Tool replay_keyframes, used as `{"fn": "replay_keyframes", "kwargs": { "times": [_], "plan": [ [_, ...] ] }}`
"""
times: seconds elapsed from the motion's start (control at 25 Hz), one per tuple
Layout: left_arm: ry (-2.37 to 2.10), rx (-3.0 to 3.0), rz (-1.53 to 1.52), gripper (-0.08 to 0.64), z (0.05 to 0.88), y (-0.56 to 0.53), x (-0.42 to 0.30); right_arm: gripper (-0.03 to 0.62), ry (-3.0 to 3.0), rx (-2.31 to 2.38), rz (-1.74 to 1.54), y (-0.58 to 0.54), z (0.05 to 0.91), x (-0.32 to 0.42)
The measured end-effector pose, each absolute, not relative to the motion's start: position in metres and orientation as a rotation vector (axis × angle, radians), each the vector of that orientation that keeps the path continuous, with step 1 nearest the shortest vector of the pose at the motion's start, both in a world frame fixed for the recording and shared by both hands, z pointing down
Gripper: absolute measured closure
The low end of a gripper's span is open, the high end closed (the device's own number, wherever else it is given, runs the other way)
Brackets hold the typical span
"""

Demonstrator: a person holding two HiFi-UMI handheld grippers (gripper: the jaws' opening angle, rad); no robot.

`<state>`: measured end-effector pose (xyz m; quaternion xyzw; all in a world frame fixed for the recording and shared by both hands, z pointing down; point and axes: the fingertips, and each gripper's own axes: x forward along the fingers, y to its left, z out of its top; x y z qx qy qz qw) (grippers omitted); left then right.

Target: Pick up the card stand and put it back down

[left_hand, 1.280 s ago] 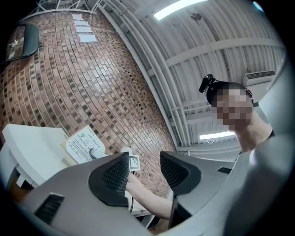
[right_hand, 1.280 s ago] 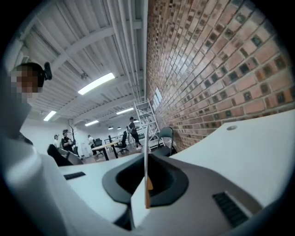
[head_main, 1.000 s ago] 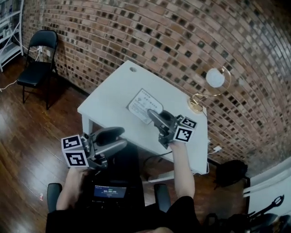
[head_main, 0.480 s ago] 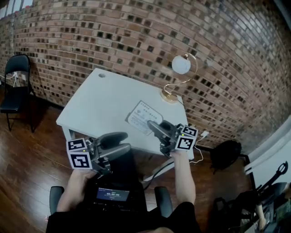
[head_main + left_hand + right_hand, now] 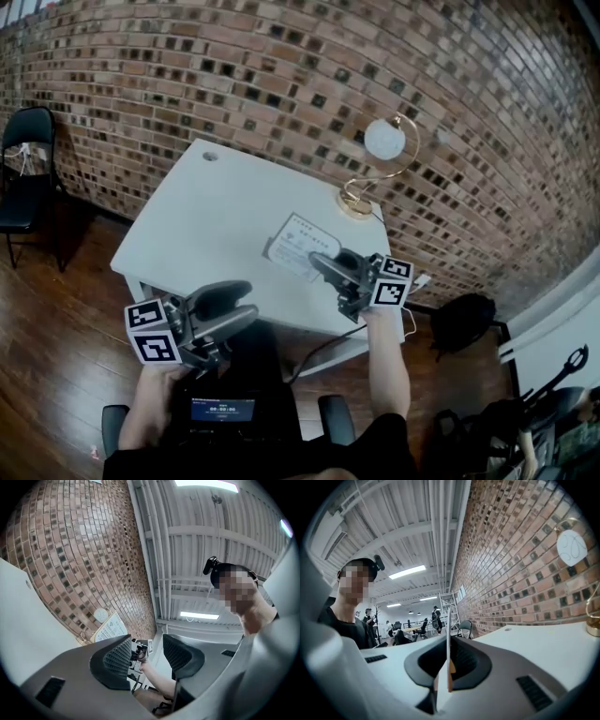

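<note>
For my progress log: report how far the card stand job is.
Done: the right gripper is shut on the card stand. In hand: it holds it over the table; whether lifted clear, I cannot tell. Left: set it down, release. The left gripper is open, empty.

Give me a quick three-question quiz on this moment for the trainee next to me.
1. True or false: the left gripper has its jaws apart with nothing between them.
2. What is the right gripper clamped on? A) the card stand B) a pen C) a cable
3. Name the thing standing at the far corner of the white table, by the brick wall.
Key: 1 true; 2 A; 3 the lamp.
</note>
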<state>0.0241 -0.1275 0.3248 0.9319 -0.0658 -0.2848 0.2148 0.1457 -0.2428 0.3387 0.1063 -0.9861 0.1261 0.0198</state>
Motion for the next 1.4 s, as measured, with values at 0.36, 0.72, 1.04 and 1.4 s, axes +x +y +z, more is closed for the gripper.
{"fn": "replay_keyframes", "kwargs": {
  "times": [0.36,0.72,1.04,1.4],
  "plan": [
    [-0.133,2.564,-0.793,0.362,0.328,-0.183,0.037,0.569,-3.032,0.335,0.495,-0.323,0.366,0.169],
    [-0.091,2.590,-0.724,0.362,0.330,-0.229,0.060,0.569,-2.986,0.399,0.424,-0.423,0.371,0.198],
    [-0.078,2.569,-0.693,0.362,0.335,-0.276,0.063,0.569,-2.940,0.432,0.381,-0.519,0.391,0.204],
    [-0.115,2.532,-0.663,0.362,0.353,-0.321,0.062,0.569,-2.900,0.446,0.428,-0.635,0.427,0.203]
  ]
}}
